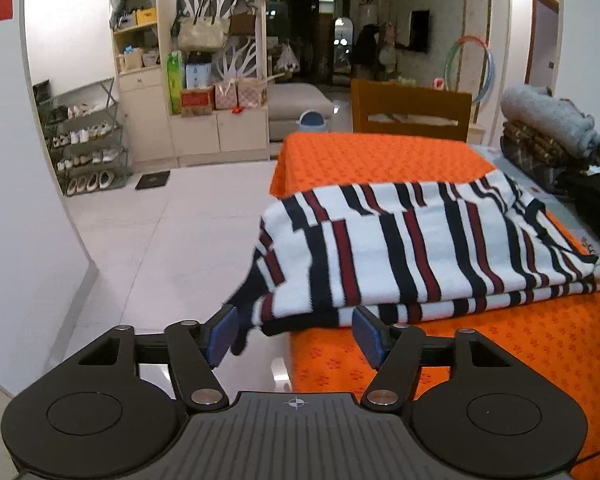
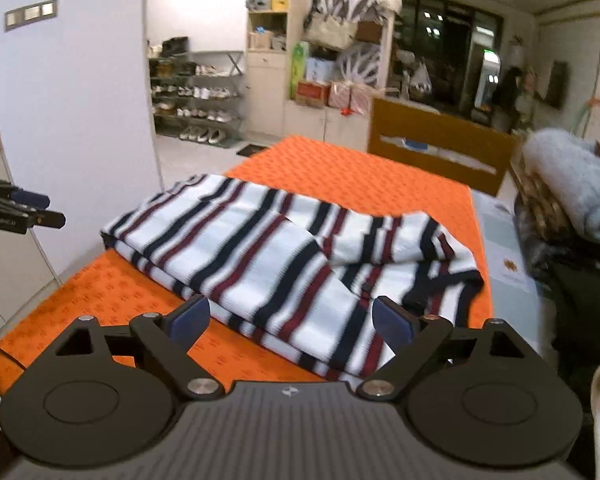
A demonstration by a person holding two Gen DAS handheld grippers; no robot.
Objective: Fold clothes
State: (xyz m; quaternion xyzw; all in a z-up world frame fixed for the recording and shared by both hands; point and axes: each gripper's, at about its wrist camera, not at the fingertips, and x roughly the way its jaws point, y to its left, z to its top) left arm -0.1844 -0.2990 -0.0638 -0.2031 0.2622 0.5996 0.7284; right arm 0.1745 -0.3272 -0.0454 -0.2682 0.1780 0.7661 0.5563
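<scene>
Nearest the lens in the left wrist view, lower centre: left gripper (image 1: 294,330), jaws spread wide and holding nothing, a dark hanging sleeve end just ahead of them. Right gripper (image 2: 292,320) at lower centre of the right wrist view, jaws likewise released, framing the near edge of the garment without clasping it.

Beyond both: striped sweater (image 1: 420,248), white with navy and dark red bands, lying partly folded in layers on the desk under an orange patterned cloth (image 1: 380,156). In the left view, centre to right of frame, with one sleeve (image 1: 256,288) drooping off the desk's left edge at lower centre. In the right view, filling the centre, long axis running from upper left to lower right, dark-trimmed neckline (image 2: 456,280) toward the lower right, stripes running along that same axis.

Probable step: between folds, neither tool gripping. Likely next move: closing the left jaws on the dangling sleeve and carrying it up over the body; calls for a firm pinch on soft knit, without dragging the stacked layers askew.

At right edge: pile of folded clothes (image 1: 552,128), topped by a grey roll. Wooden chair back (image 1: 412,112) behind the desk, upper centre.
</scene>
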